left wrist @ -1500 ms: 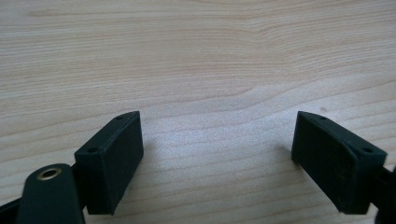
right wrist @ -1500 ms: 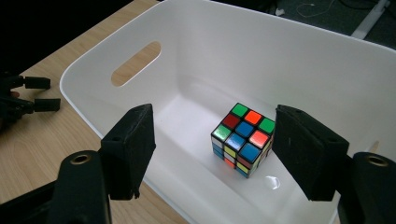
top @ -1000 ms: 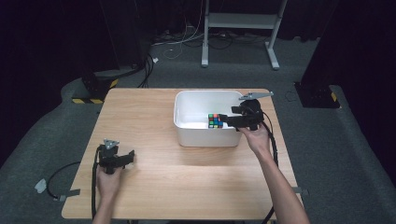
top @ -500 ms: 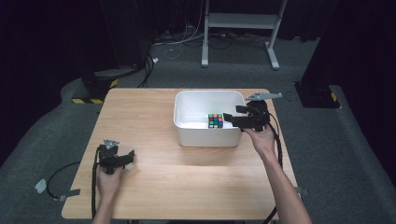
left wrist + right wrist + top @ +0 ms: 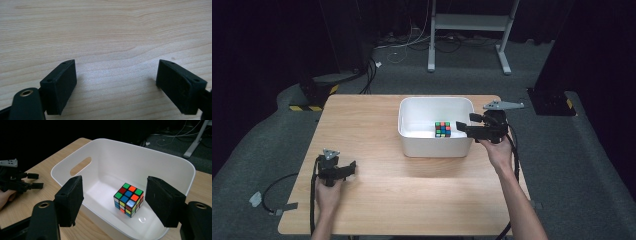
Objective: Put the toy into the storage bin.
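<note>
The right gripper (image 5: 460, 126) hangs over the right-hand rim of the white tub (image 5: 412, 135), its jaws spread and empty, with the puzzle cube (image 5: 442, 129) sitting on the tub's floor toward that same side, apart from them. If those jaws dip back in, I judge a pad could clip the wall and shove the light tub across the table (image 5: 362, 120). The left gripper (image 5: 350, 167), also spread and empty, rests on the wood well left of the tub.
</note>
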Demonstrator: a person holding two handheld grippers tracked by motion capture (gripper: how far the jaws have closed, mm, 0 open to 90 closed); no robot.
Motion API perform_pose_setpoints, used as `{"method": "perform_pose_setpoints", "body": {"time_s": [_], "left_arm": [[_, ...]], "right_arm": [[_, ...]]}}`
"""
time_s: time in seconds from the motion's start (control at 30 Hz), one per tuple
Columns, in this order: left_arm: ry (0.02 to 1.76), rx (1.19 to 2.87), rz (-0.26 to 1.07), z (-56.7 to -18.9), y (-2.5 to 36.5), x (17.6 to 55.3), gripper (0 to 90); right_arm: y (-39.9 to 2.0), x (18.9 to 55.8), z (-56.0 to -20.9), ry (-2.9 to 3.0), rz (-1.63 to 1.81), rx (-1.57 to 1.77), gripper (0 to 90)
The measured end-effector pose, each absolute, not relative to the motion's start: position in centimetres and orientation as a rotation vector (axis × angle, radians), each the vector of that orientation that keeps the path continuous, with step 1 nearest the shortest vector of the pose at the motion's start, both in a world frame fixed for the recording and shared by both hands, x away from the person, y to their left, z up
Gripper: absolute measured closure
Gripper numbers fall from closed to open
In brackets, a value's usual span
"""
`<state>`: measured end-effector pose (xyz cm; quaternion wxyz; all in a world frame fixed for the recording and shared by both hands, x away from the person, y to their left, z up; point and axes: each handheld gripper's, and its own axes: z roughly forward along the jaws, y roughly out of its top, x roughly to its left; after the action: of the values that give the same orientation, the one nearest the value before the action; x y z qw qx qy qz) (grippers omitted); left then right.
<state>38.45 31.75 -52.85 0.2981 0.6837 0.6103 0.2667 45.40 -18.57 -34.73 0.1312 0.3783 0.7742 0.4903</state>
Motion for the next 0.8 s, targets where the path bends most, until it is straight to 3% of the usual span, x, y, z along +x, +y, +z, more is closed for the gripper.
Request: {"method": "perform_pose_setpoints", "body": {"time_s": [0.8], "left_arm": [[1.622,1.817,0.709,-52.8,31.7,38.4,16.9]], "right_arm": [[-21.0,43.5,-34.8,2.19,1.453,1.111,30.9]]}}
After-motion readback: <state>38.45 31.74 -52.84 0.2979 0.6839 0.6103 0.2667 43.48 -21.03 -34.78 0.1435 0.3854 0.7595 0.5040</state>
